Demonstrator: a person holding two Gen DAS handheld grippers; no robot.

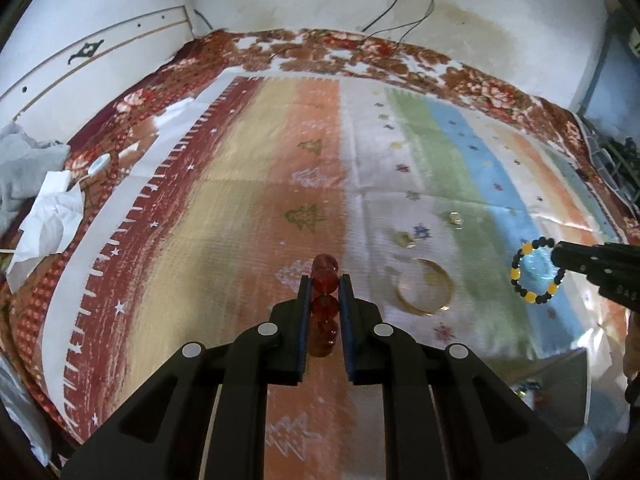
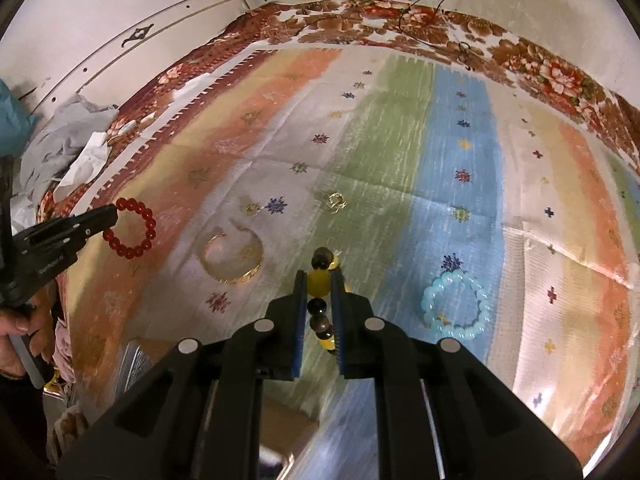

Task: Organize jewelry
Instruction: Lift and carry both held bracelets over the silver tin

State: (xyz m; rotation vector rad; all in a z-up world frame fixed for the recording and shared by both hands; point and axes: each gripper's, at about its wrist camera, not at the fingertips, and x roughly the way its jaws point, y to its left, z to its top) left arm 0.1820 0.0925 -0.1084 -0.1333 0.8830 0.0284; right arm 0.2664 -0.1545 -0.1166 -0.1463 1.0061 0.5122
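Note:
My left gripper (image 1: pixel 325 282) is shut on a red bead bracelet (image 1: pixel 324 304) and holds it above the striped cloth; the bracelet also shows in the right wrist view (image 2: pixel 134 234). My right gripper (image 2: pixel 318 278) is shut on a black and yellow bead bracelet (image 2: pixel 320 286), which also shows in the left wrist view (image 1: pixel 536 270). A gold bangle (image 1: pixel 426 286) (image 2: pixel 234 258) lies on the cloth between the grippers. A light blue bead bracelet (image 2: pixel 456 306) lies to the right. Two small gold pieces (image 2: pixel 336 202) (image 2: pixel 252 209) lie farther back.
The striped cloth (image 1: pixel 256 184) covers a floral blanket (image 1: pixel 360 46) on a bed against a white wall. Crumpled white paper (image 1: pixel 48 220) and grey fabric (image 2: pixel 60 140) lie at the left edge. A box (image 2: pixel 280 416) sits below near the front edge. Cables (image 1: pixel 400 12) hang on the wall.

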